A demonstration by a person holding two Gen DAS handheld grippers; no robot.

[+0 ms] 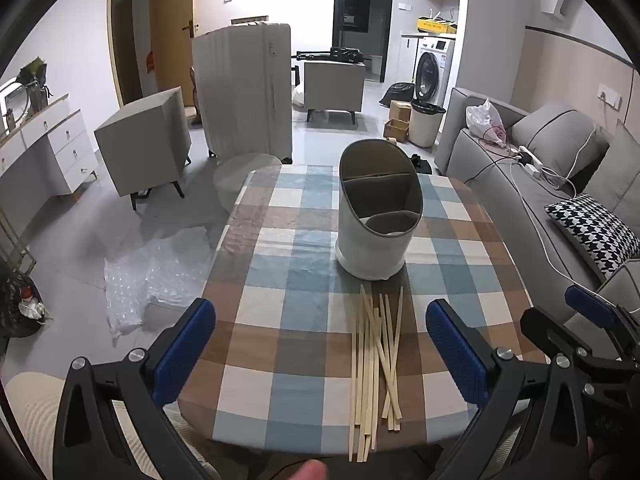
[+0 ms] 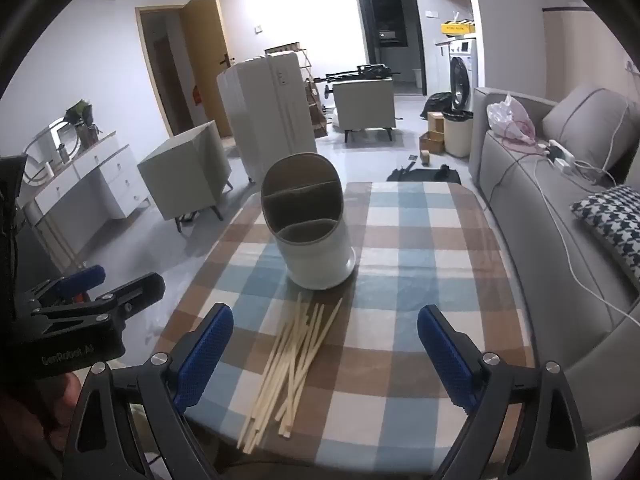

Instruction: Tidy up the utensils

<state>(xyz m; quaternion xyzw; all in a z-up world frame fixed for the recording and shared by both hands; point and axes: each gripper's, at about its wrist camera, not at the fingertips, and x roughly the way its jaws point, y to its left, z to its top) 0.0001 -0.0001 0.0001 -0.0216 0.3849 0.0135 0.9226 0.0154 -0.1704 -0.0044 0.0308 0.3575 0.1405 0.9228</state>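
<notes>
Left wrist: chopsticks (image 1: 376,364) before holder (image 1: 378,216).

You saw a tablecloth (image 1: 280,240) checked in blue, brown and white at frame centre, pale cream chopsticks (image 1: 374,364), a white holder (image 1: 374,240) with grey-brown inside, and blue dimpled gripper pads (image 1: 182,354).

We look forward and down from both wrists over the near edge of the checked table (image 1: 280,216) — close above it. Both views share the chopsticks (image 1: 374,364), the holder (image 1: 376,220) and the room beyond — the holder sits centre-right in the left view, centre-left in the right.
</notes>
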